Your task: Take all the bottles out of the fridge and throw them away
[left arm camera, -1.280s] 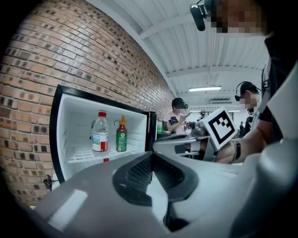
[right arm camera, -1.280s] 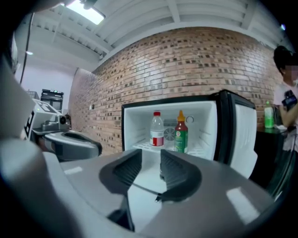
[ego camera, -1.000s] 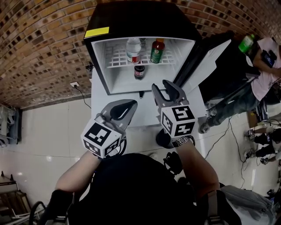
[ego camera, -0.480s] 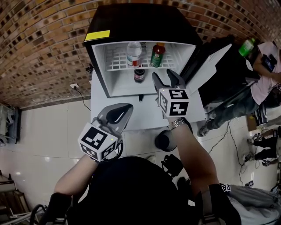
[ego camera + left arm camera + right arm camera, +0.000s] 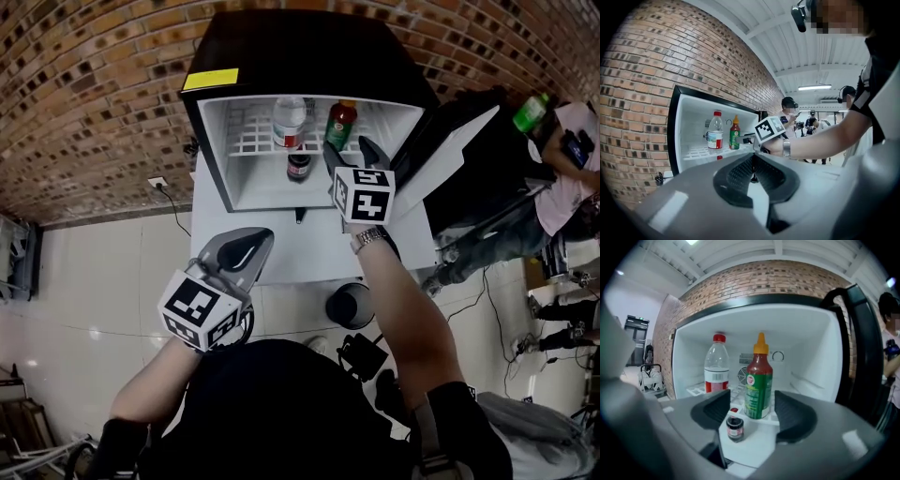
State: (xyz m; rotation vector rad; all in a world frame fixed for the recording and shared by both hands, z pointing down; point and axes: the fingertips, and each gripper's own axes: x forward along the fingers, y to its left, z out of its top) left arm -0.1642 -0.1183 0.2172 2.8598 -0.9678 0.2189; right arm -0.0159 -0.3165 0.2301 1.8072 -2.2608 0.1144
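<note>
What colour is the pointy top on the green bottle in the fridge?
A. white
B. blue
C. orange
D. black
C: in the right gripper view the green bottle standing in the fridge has an orange pointed cap. The clear bottle next to it has a red cap.

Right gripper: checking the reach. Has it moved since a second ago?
Yes. The right gripper moved up-frame toward the fridge; its jaws have just been opening, gripping nothing.
</note>
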